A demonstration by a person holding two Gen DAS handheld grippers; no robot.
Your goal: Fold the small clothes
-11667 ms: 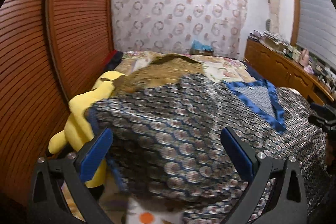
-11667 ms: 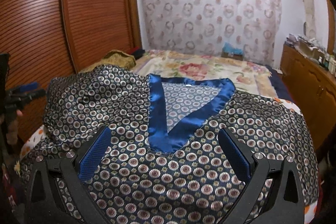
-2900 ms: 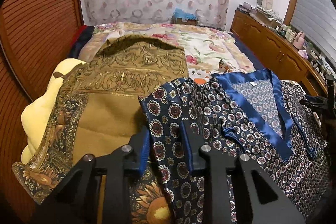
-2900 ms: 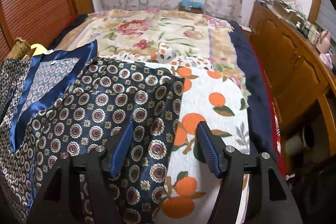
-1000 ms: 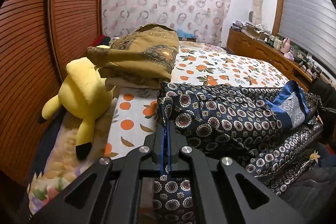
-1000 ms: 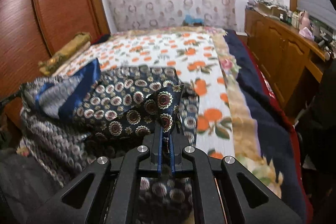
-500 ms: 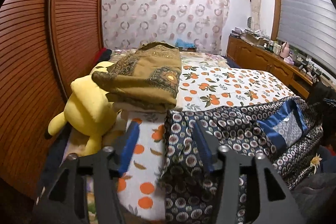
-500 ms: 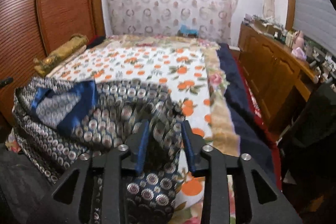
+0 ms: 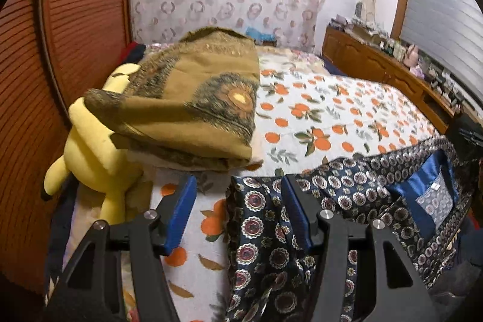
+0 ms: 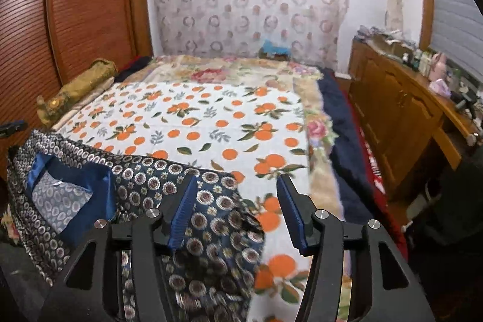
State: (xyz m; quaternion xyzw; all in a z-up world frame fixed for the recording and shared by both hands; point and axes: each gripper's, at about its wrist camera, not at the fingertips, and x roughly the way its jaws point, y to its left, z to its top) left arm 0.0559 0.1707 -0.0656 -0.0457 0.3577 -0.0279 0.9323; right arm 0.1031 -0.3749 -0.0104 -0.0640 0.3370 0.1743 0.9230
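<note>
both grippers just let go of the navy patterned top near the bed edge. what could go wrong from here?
1. The navy top lies at the near edge of the bed and part hangs over; it may slide off and undo the fold.
2. Cloth sits between the open left gripper and also the right gripper; pulling back could snag it.
3. The folded brown garment and yellow plush toy crowd the left side.
</note>
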